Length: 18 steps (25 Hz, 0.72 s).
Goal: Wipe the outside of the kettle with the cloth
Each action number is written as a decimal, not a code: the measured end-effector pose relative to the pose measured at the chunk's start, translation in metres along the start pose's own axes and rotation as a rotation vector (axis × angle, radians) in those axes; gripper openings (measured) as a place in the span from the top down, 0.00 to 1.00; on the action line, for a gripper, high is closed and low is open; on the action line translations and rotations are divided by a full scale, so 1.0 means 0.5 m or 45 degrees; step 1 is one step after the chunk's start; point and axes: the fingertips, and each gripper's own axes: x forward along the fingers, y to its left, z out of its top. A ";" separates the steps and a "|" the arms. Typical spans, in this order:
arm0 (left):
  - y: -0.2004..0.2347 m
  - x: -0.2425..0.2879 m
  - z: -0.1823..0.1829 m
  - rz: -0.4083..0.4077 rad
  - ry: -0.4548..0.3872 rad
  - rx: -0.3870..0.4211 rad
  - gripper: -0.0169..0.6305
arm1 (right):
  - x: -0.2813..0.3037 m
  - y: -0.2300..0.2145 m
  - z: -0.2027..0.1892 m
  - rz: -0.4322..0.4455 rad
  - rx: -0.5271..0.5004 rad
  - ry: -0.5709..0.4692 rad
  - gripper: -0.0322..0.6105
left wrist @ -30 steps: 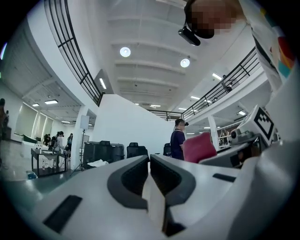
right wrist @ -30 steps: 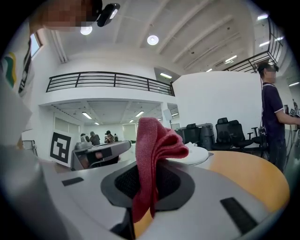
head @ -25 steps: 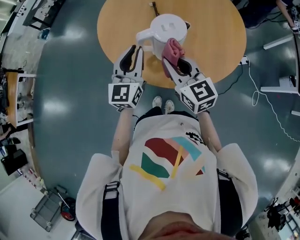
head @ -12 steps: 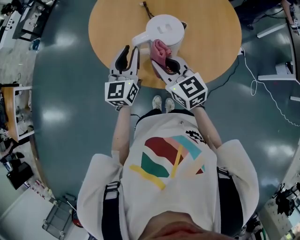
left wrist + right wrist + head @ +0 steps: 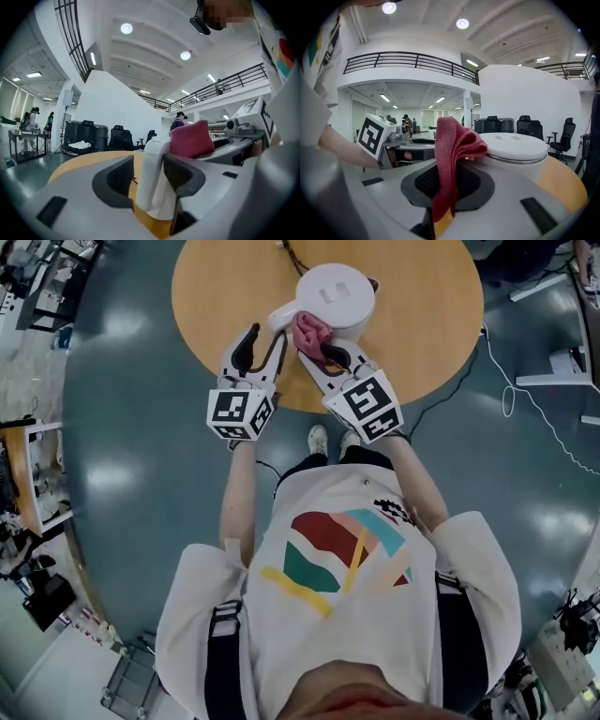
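Note:
A white kettle [image 5: 335, 294] stands on the round wooden table [image 5: 422, 324], its handle [image 5: 284, 315] pointing toward my left gripper [image 5: 266, 337]. In the left gripper view the handle [image 5: 152, 178] stands between the jaws of my left gripper [image 5: 147, 159]. They are opening, and a gap shows beside the left pad. My right gripper [image 5: 317, 351] is shut on a folded pink cloth [image 5: 307, 330], which rests against the kettle's near side. In the right gripper view the cloth [image 5: 450, 154] rises from my right gripper [image 5: 447, 176], just left of the kettle [image 5: 515, 150].
A dark power cord [image 5: 292, 253] runs off the table's far edge behind the kettle. A white cable [image 5: 511, 399] trails over the grey floor at the right. The person's shoes [image 5: 319, 439] stand by the table's near edge. Office chairs [image 5: 562, 131] and people stand far off.
Both grippers have moved forward toward the kettle. The left jaws have spread apart around the handle. The cloth has stayed in the right gripper, against the kettle.

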 end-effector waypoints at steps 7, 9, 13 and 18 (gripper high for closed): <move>0.001 0.017 -0.009 0.049 0.007 0.049 0.62 | -0.023 -0.035 -0.027 -0.054 0.012 -0.013 0.88; 0.002 0.022 -0.009 0.072 0.003 0.042 0.62 | -0.042 -0.060 -0.034 -0.084 0.036 -0.022 0.88; -0.029 0.054 -0.032 0.093 0.035 0.053 0.62 | -0.104 -0.118 -0.066 -0.078 0.105 -0.049 0.88; -0.018 0.066 -0.028 0.129 0.042 0.064 0.62 | -0.156 -0.194 -0.070 -0.153 0.215 -0.109 0.88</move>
